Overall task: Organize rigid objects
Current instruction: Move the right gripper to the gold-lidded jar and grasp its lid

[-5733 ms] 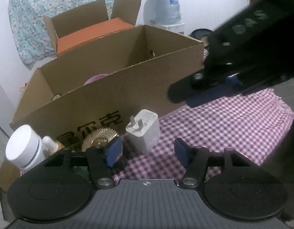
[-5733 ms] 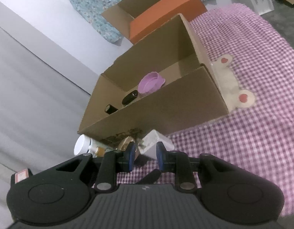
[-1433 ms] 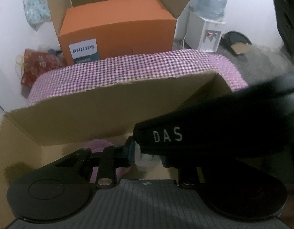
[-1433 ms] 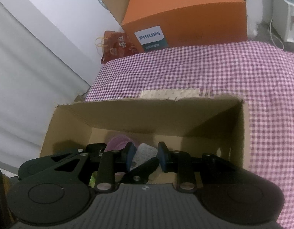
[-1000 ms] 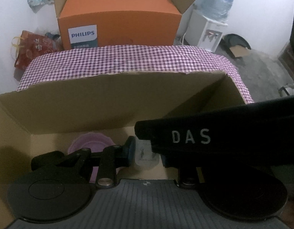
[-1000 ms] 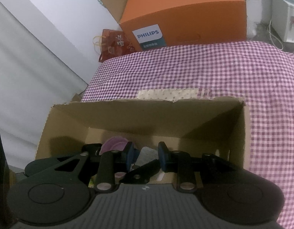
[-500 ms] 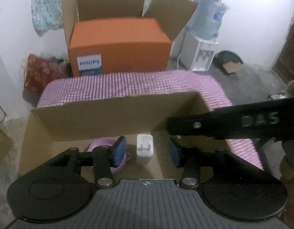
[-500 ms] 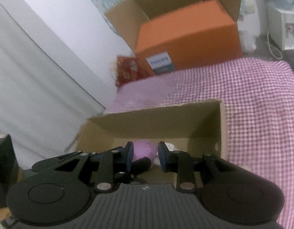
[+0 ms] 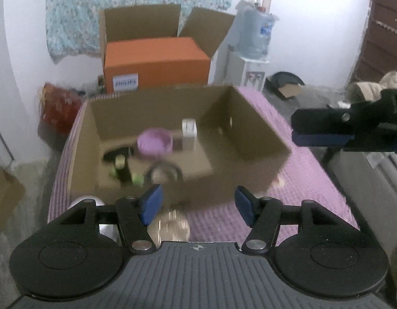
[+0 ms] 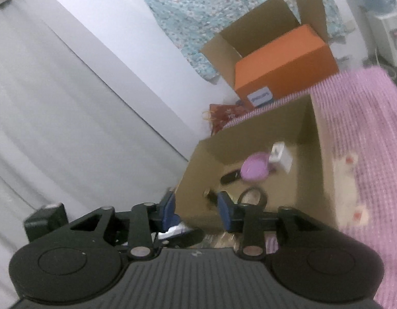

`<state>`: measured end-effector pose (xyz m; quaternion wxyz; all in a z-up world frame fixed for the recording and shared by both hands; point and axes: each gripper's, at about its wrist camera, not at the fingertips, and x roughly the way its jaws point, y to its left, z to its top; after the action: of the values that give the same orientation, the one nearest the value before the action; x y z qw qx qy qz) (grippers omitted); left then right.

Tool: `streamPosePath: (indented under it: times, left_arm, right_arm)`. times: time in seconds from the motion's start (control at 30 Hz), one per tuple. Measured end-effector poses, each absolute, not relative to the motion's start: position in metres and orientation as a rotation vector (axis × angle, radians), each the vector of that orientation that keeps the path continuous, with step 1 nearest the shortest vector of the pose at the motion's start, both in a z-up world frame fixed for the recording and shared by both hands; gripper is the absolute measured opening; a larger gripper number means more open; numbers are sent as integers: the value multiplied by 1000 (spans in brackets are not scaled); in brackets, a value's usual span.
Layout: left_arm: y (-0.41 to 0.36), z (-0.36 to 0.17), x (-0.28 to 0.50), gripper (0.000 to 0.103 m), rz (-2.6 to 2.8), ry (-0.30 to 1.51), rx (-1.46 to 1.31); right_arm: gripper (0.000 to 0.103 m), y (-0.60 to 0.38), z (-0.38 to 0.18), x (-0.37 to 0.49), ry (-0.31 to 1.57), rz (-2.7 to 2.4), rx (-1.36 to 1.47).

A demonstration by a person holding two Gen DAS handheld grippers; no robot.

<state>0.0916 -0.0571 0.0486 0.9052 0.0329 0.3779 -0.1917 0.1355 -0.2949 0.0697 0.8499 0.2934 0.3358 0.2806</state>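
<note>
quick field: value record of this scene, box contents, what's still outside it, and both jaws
container: open cardboard box on the purple checked cloth
inside box: white charger by the far wall; purple bowl beside it; dark ring; small dark and green items, too blurred to name
outside box: gold disc and white bottle on the cloth in front of the near wall
left gripper: jaws opening, nothing between them
right gripper: jaws opening, nothing between them
behind: orange box inside a larger open carton

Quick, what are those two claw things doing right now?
Left gripper: fingers opening, nothing between them.
Right gripper: fingers opening, nothing held.
</note>
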Motion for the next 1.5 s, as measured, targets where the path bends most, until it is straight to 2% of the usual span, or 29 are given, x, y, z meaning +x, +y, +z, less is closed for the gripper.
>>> streamPosePath:
  times: [0.37,0.57,0.83,0.97,1.5]
  left_arm:
    - [-38,-14,69,62,-338,875,80]
    - [-39,-28,67,62,-304,835,115]
    - [-38,-48,66,60,-264,803,171]
    - [-37,-55,73,53,-252,809,163]
    - [-59,-67,91,52,-284,784,166]
  right_arm:
    - [42,-256,2,97,896,554,712]
    - [42,-240,-25,100,958,519,703]
    - [42,-229,-48,130,960,481,698]
    - [41,-221,-56,150,967,478,694]
    - [41,-196,-70,197,983,480,628]
